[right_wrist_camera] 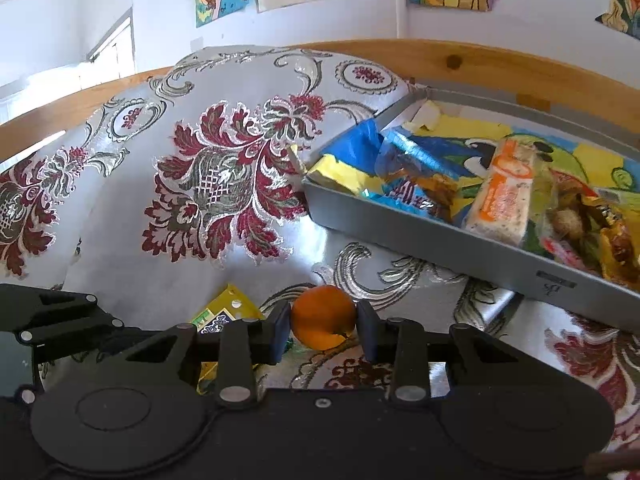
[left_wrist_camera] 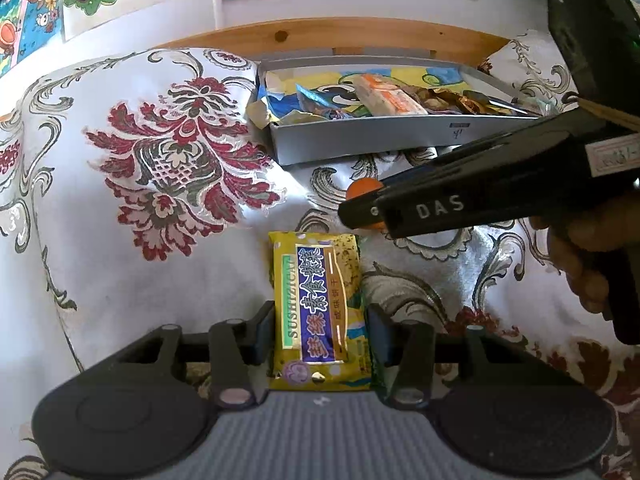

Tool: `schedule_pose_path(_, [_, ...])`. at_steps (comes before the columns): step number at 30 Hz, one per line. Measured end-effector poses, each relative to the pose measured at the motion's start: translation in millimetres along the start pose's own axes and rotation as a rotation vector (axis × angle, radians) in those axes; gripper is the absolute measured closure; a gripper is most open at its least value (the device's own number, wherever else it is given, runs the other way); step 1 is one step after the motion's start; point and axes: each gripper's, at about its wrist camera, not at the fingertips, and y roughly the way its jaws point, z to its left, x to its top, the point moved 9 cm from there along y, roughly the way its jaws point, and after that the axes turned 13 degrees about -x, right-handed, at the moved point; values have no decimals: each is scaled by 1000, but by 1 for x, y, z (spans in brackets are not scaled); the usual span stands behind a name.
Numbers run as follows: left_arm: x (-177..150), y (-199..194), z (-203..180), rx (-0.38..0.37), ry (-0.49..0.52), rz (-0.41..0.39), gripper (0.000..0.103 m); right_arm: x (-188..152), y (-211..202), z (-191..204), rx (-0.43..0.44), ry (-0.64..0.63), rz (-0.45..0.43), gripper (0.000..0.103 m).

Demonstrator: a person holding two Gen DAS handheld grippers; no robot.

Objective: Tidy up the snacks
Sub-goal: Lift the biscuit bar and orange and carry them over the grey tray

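Note:
A yellow snack packet (left_wrist_camera: 320, 304) with a purple label lies lengthwise between the pads of my left gripper (left_wrist_camera: 322, 320), which is shut on its two long sides. It shows again as a yellow corner (right_wrist_camera: 224, 312) in the right wrist view. My right gripper (right_wrist_camera: 323, 320) is shut on a small orange fruit (right_wrist_camera: 323, 316), just above the patterned cloth. From the left wrist view, the right gripper (left_wrist_camera: 360, 208) reaches in from the right, and only a sliver of the orange fruit (left_wrist_camera: 362, 189) shows. A grey tray (left_wrist_camera: 380, 138) holding several wrapped snacks sits farther back.
The tray's near wall (right_wrist_camera: 440, 248) stands right of and beyond the orange fruit. A white cloth with red flower patterns (left_wrist_camera: 176, 160) covers the surface and bulges up at the left. A wooden rail (left_wrist_camera: 340, 36) and a wall with drawings lie behind. A hand (left_wrist_camera: 588, 248) holds the right gripper.

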Motion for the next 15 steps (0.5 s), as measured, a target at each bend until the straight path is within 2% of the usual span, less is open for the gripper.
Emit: schedule_pose_path(15, [8, -11, -8, 24, 13, -8, 51, 2, -23, -18, -25, 20, -32, 66])
